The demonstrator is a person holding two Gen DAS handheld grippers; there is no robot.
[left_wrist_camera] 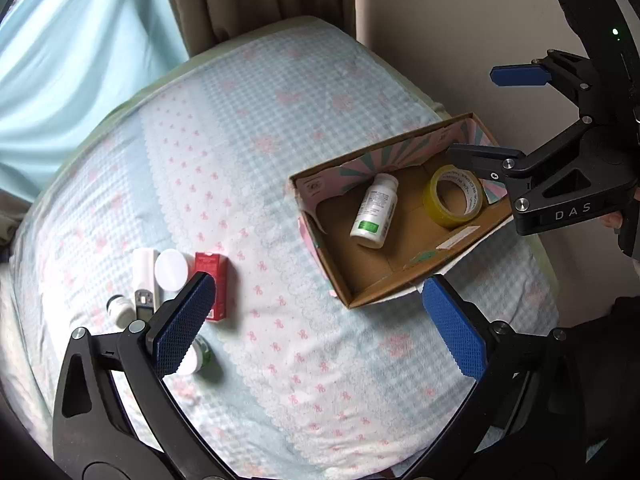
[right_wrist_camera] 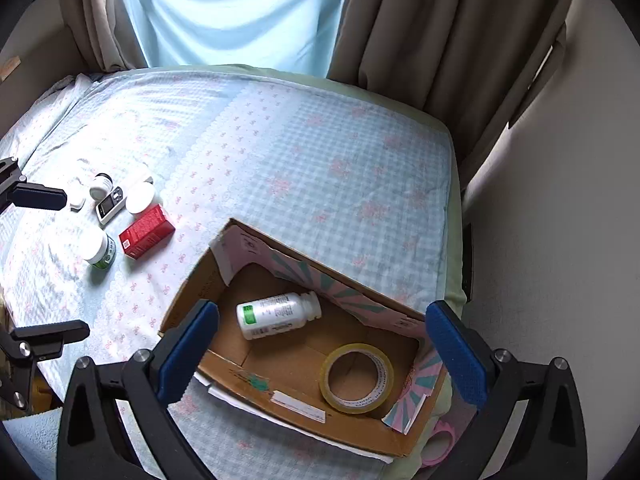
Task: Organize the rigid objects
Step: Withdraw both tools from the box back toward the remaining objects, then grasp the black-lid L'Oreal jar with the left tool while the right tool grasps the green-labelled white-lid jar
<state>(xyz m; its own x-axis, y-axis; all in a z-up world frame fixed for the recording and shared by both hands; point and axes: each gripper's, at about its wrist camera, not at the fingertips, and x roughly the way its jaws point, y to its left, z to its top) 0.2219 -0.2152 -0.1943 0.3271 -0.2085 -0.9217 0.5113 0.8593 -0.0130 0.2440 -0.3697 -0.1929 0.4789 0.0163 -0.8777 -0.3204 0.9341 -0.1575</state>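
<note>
An open cardboard box (left_wrist_camera: 360, 268) (right_wrist_camera: 280, 360) lies on the bed. Inside it are a white pill bottle (left_wrist_camera: 375, 211) (right_wrist_camera: 278, 315) on its side and a roll of yellow tape (left_wrist_camera: 454, 197) (right_wrist_camera: 357, 379). Left of the box lie a red carton (left_wrist_camera: 213, 284) (right_wrist_camera: 147, 232), a white round jar (left_wrist_camera: 172, 270) (right_wrist_camera: 140, 197), a small meter (left_wrist_camera: 144, 303) (right_wrist_camera: 107, 209), a small white bottle (left_wrist_camera: 119, 310) (right_wrist_camera: 101, 185) and a green-labelled bottle (left_wrist_camera: 200, 356) (right_wrist_camera: 100, 250). My left gripper (left_wrist_camera: 320, 326) (right_wrist_camera: 48, 264) hangs open beside these loose items, holding nothing. My right gripper (right_wrist_camera: 322, 352) (left_wrist_camera: 496, 116) is open above the box, also holding nothing.
The bed has a blue-checked sheet (right_wrist_camera: 304, 152) with pink bows. Curtains (right_wrist_camera: 420, 32) hang at its far end and a wall (right_wrist_camera: 560, 240) runs along the right side. A pink ring-shaped thing (right_wrist_camera: 440, 440) peeks out under the box's near corner.
</note>
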